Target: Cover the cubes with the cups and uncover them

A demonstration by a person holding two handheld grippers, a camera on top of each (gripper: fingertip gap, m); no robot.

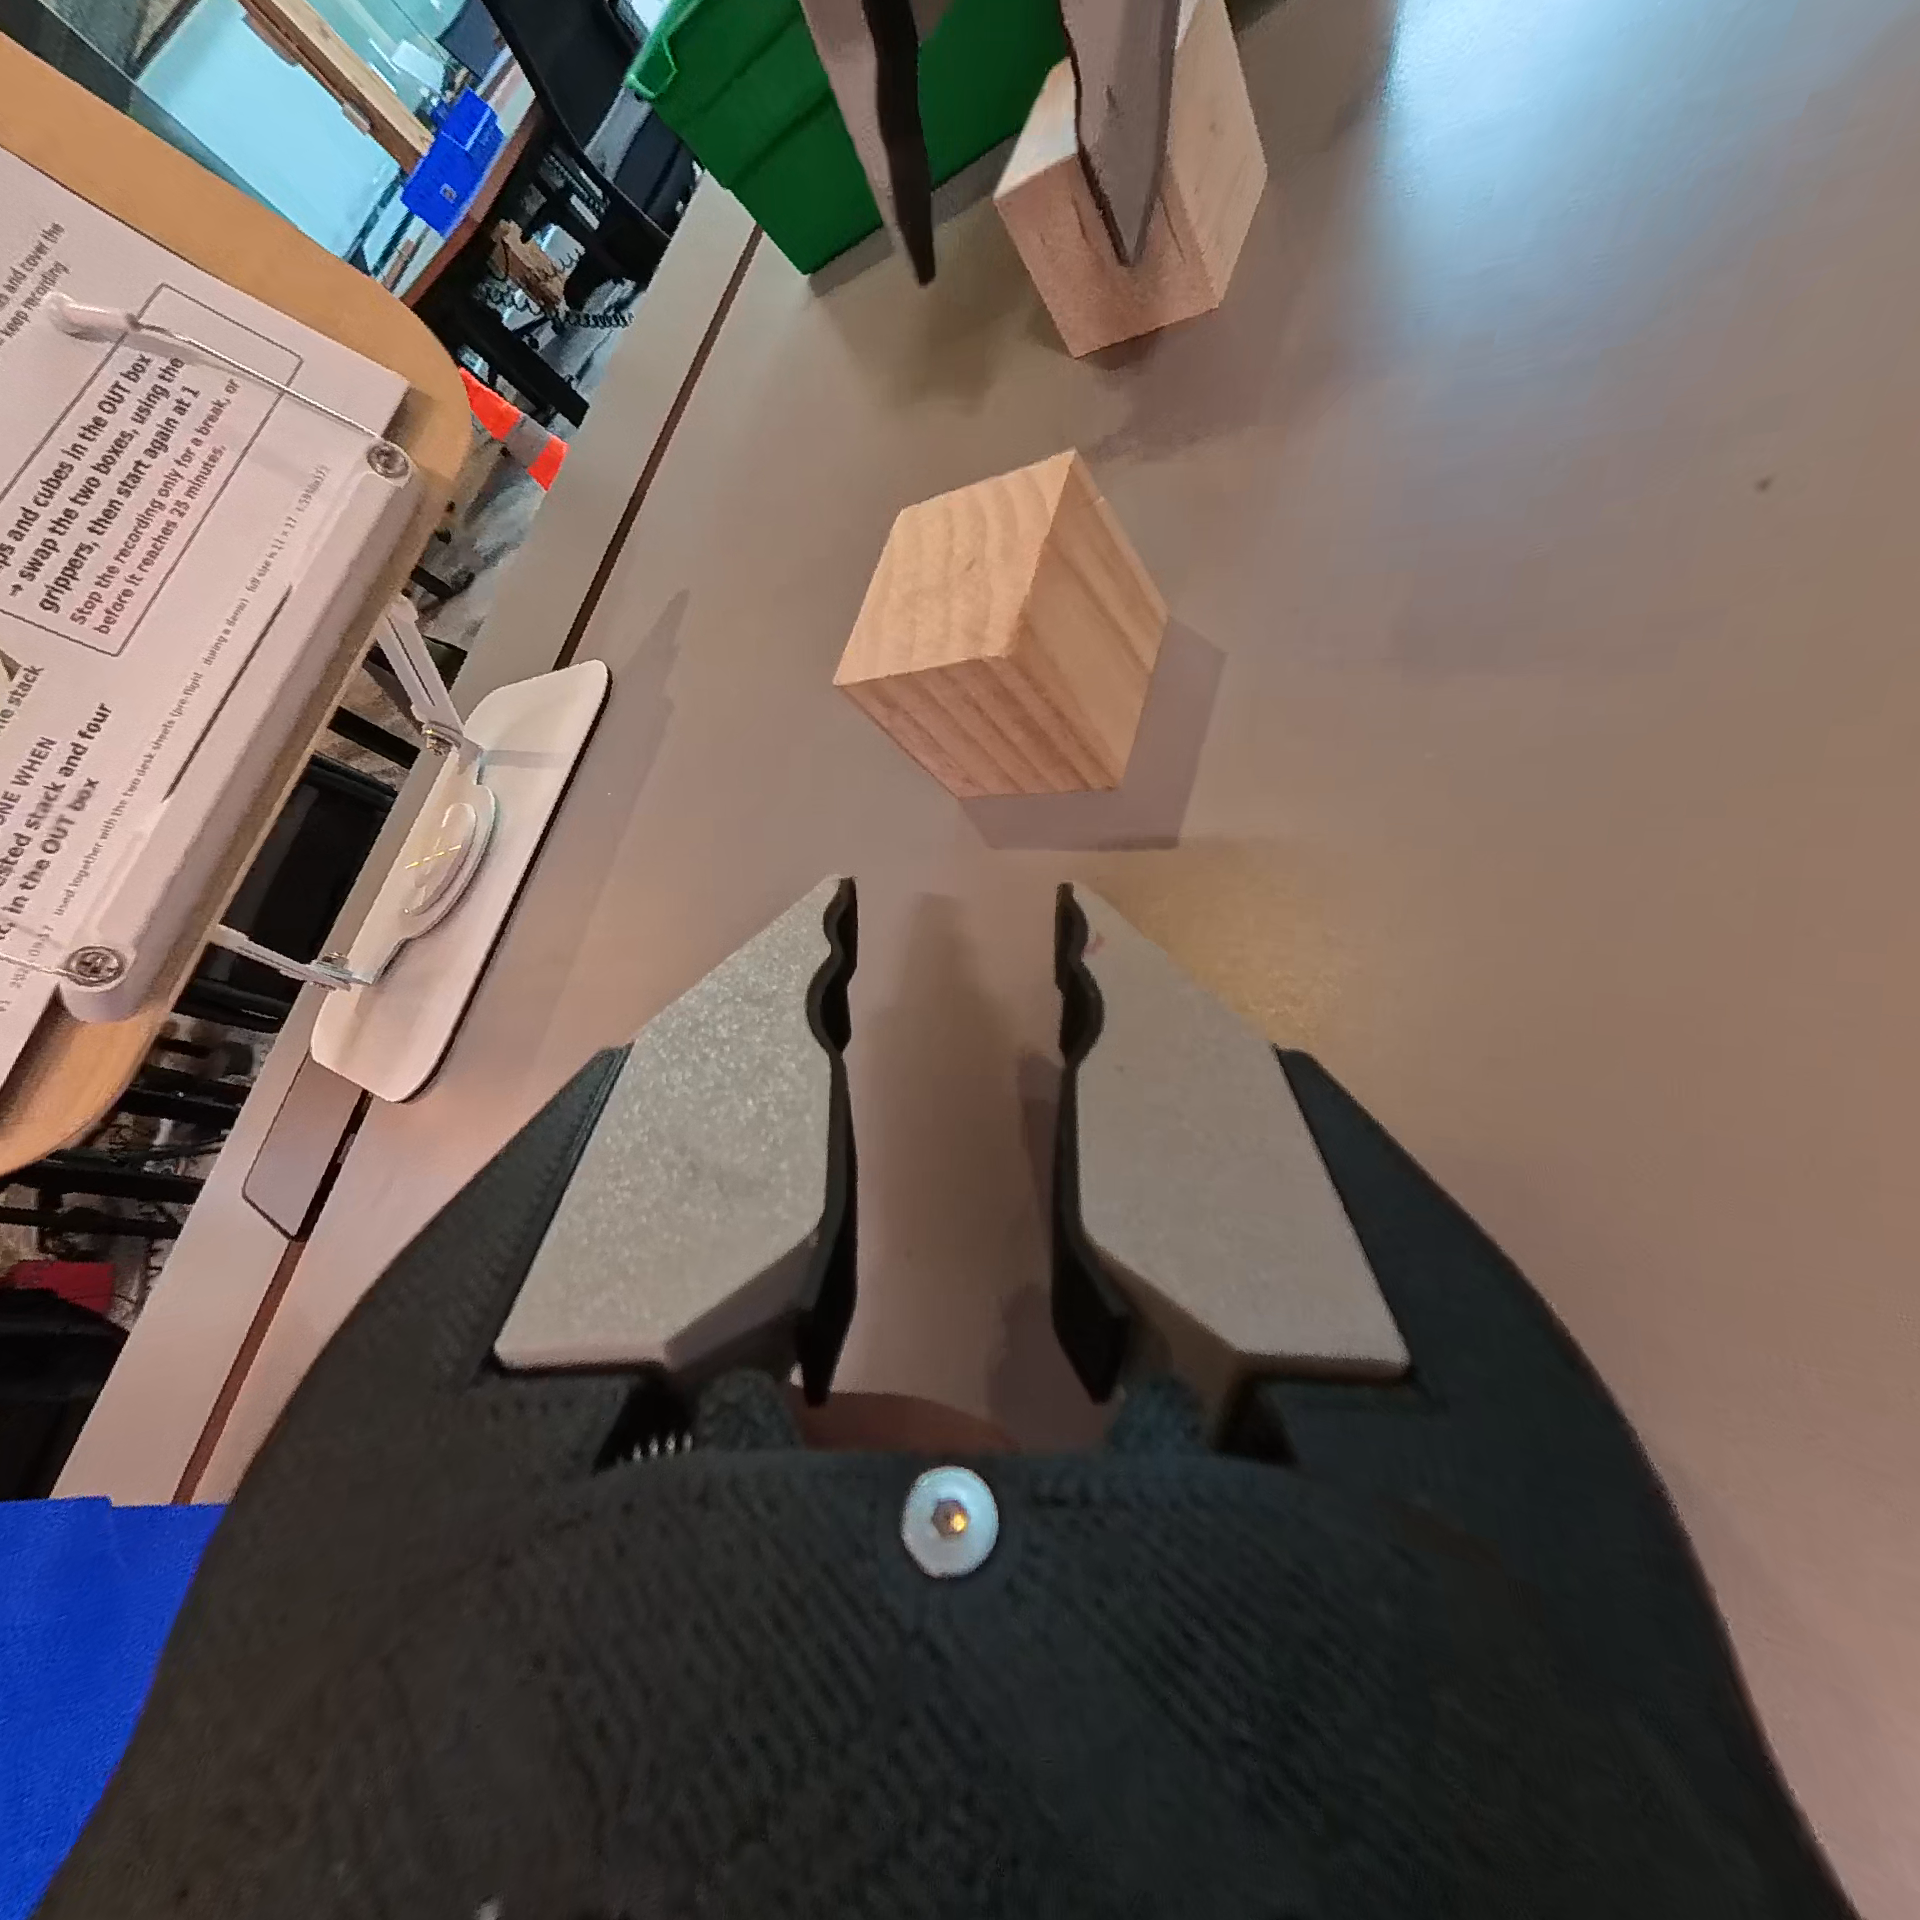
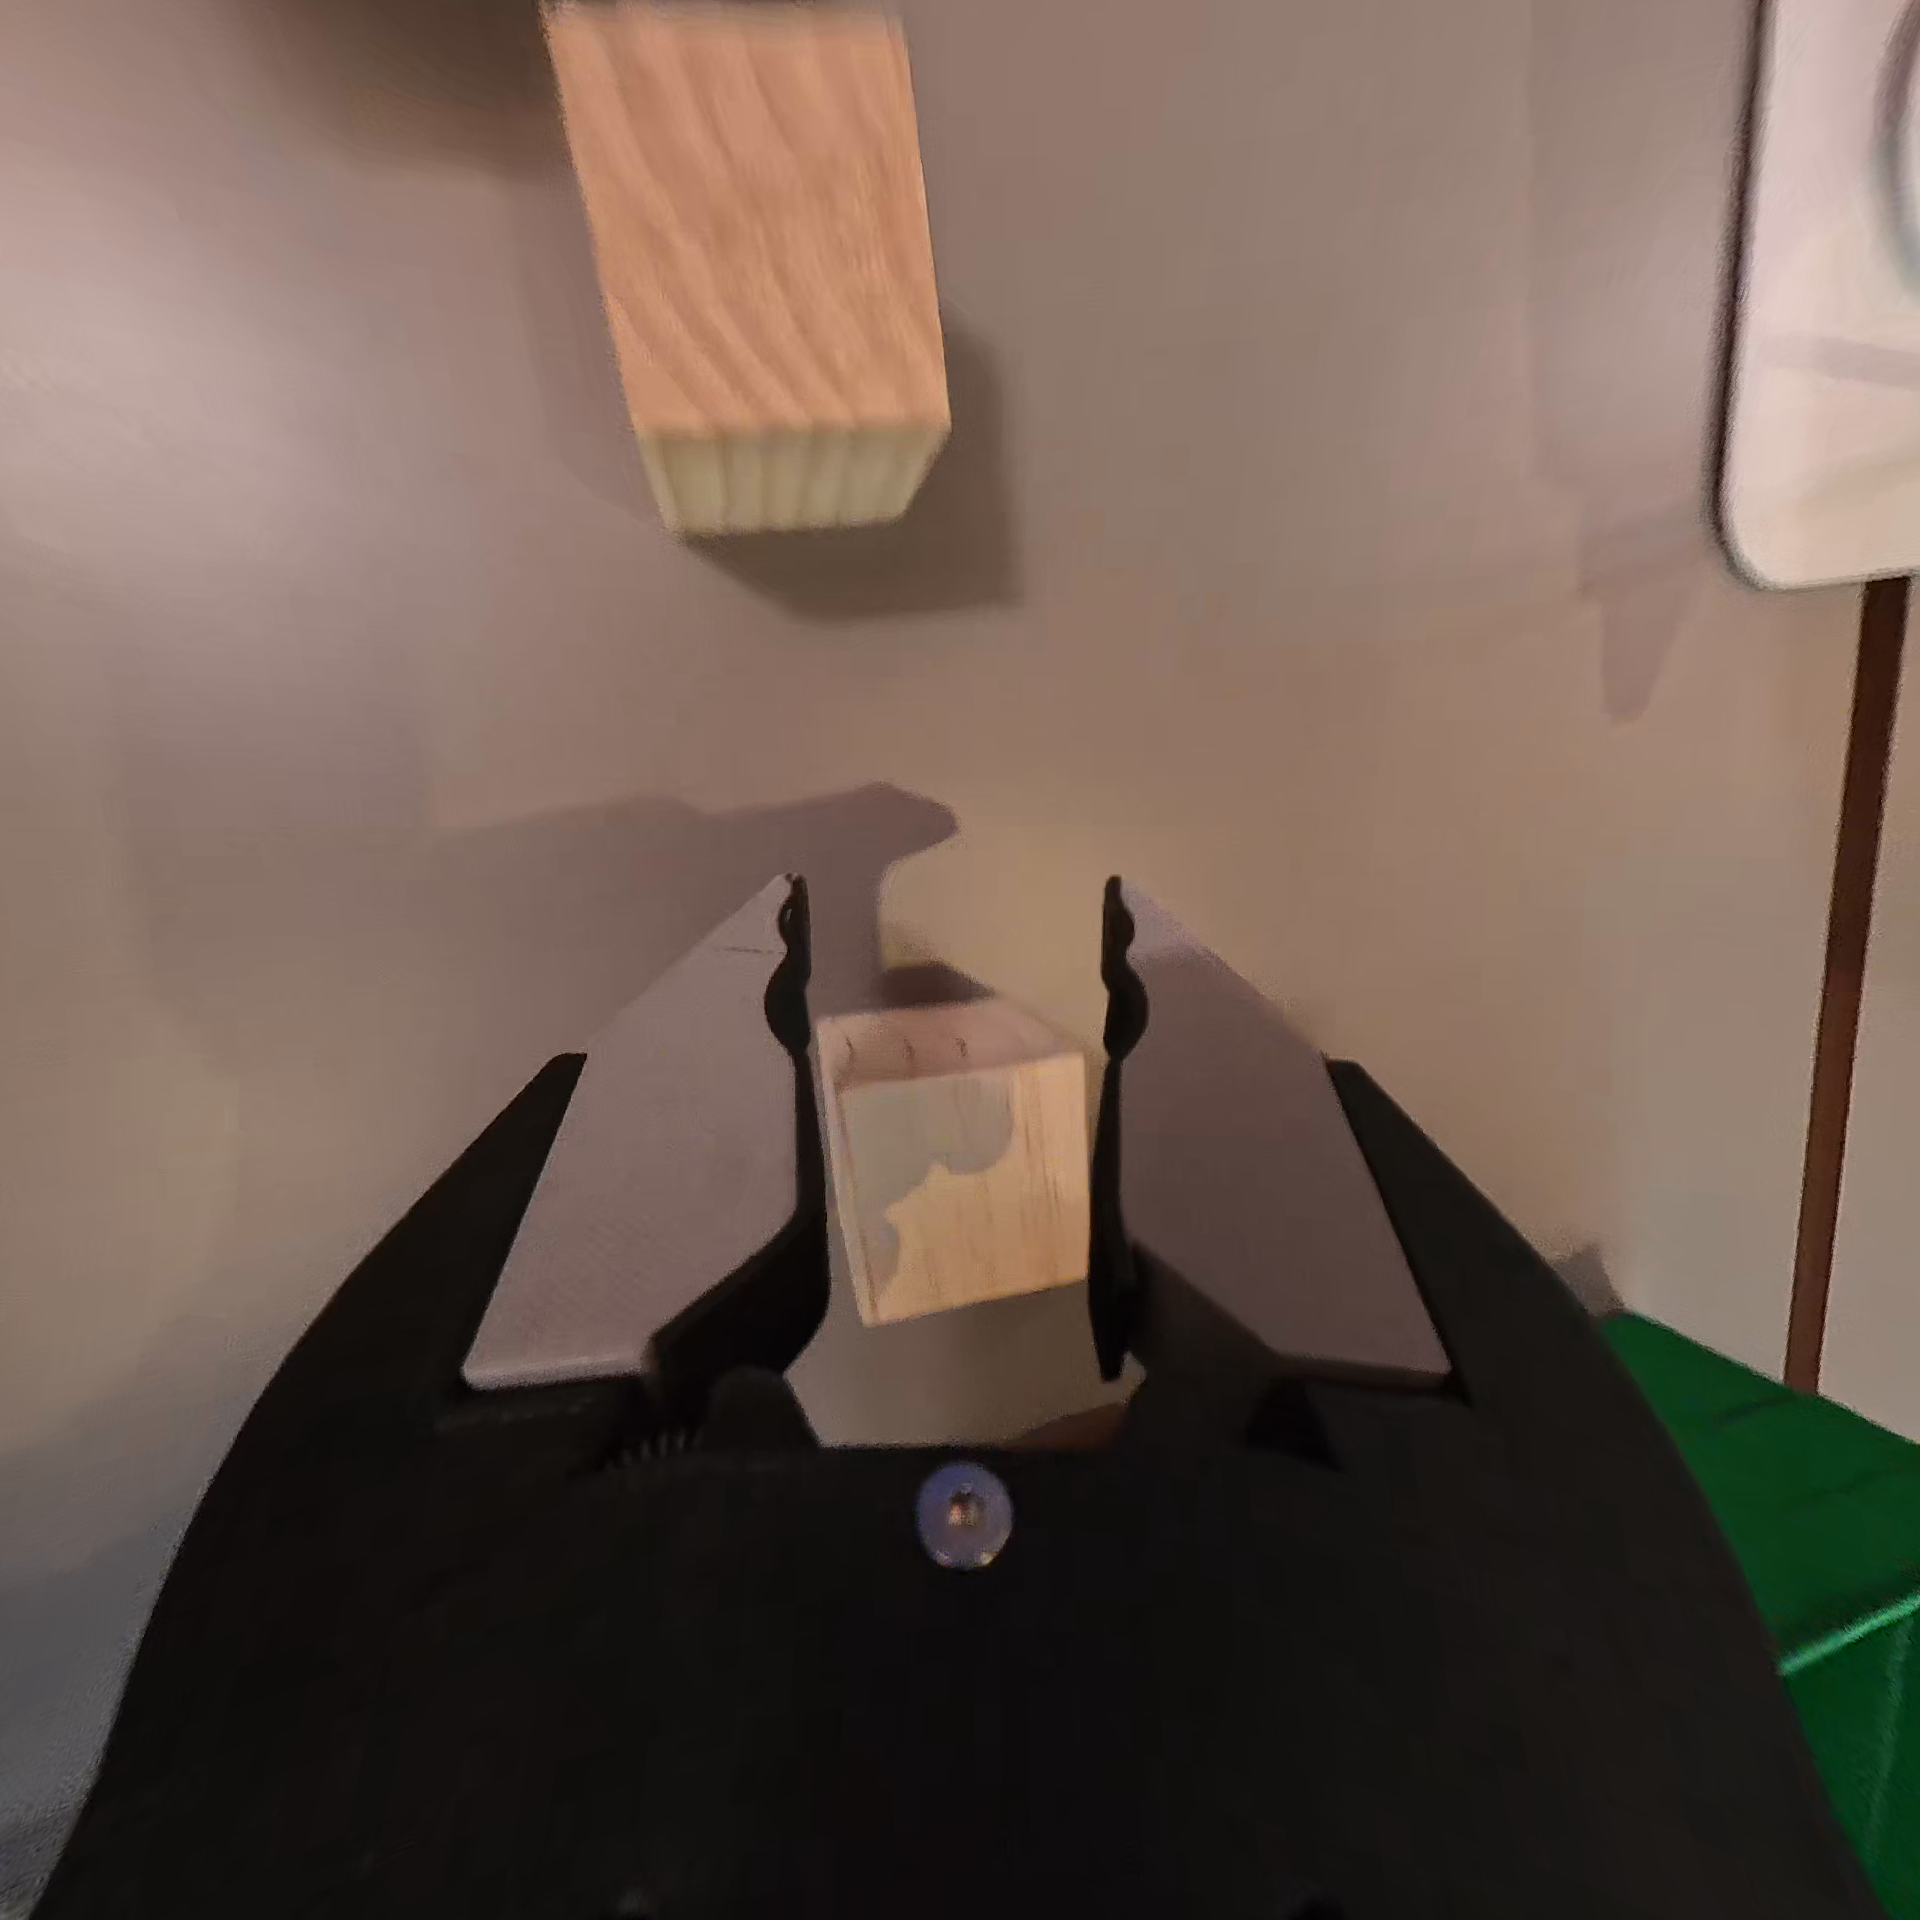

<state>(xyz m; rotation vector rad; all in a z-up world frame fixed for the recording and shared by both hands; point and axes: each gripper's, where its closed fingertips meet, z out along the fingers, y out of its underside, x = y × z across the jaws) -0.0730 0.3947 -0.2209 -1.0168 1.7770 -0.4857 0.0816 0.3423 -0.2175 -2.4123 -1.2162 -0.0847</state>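
Grey table (image 2: 1351, 727): cube (image 2: 966, 1174) betw. open right claw (image 2: 951, 894) fingers.

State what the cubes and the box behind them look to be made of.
Near cube and far cube: bare, unfinished pale wood, judging by grain lines and end-grain stripes on their faces. Green box: probably moulded plastic, with uniform colour and a slight sheen.

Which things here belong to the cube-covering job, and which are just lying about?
Job:
- near wooden cube
- far wooden cube, between the right gripper's fingers
- left gripper, open, nothing between its fingers
No cups in view.

Lying about:
- green bin
- instruction sheet on a stand
- blue box
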